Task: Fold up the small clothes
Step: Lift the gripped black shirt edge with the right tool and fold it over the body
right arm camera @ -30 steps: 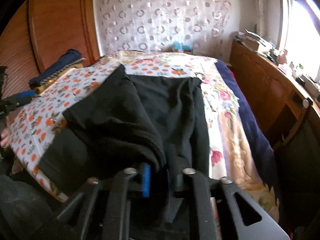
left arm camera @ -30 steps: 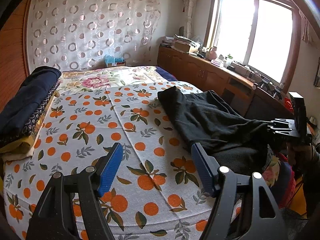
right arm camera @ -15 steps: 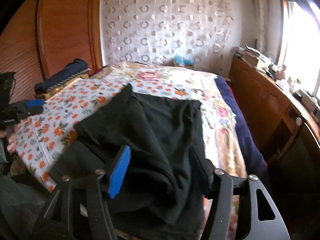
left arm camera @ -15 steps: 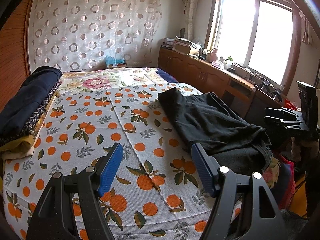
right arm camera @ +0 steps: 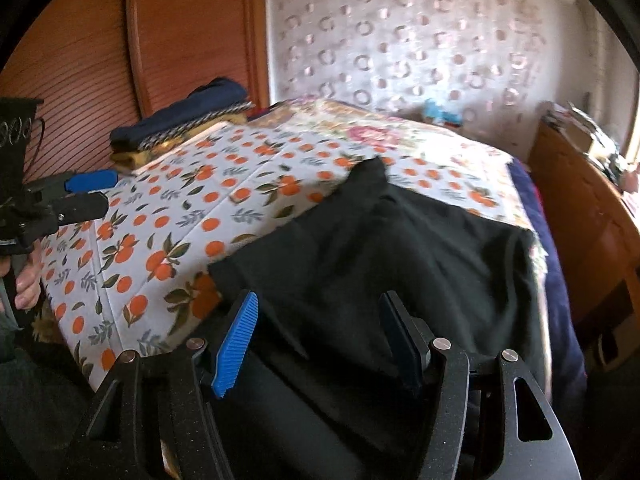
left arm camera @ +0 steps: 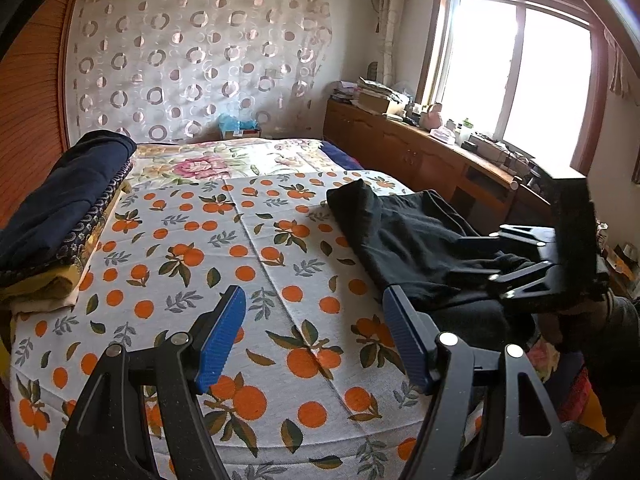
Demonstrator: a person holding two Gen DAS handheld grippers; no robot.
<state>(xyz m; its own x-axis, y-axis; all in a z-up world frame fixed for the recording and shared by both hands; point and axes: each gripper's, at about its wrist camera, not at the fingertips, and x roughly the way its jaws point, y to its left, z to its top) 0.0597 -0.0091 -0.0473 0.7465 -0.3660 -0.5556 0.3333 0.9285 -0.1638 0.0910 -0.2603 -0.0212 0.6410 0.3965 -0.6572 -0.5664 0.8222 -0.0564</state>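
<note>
The black garment (left arm camera: 400, 240) lies on the right side of the bed (left arm camera: 180, 260), its long axis running near to far. The right gripper (right arm camera: 316, 336), wide and empty, hangs right over its near end; the left gripper (left arm camera: 312, 332), wide and empty too, is farther off.

From my feed, a pale curtain with ring patterns (left arm camera: 192, 68) covers the far wall at upper centre. A bright wooden-framed window (left arm camera: 516, 76) glares at upper right, above a long brown wooden cabinet (left arm camera: 404, 152) cluttered along its top. Ribbed reddish wood panelling (left arm camera: 28, 92) fills the left edge. I see a bed with an orange-fruit print cover (left arm camera: 240, 264) across the lower frame.
</note>
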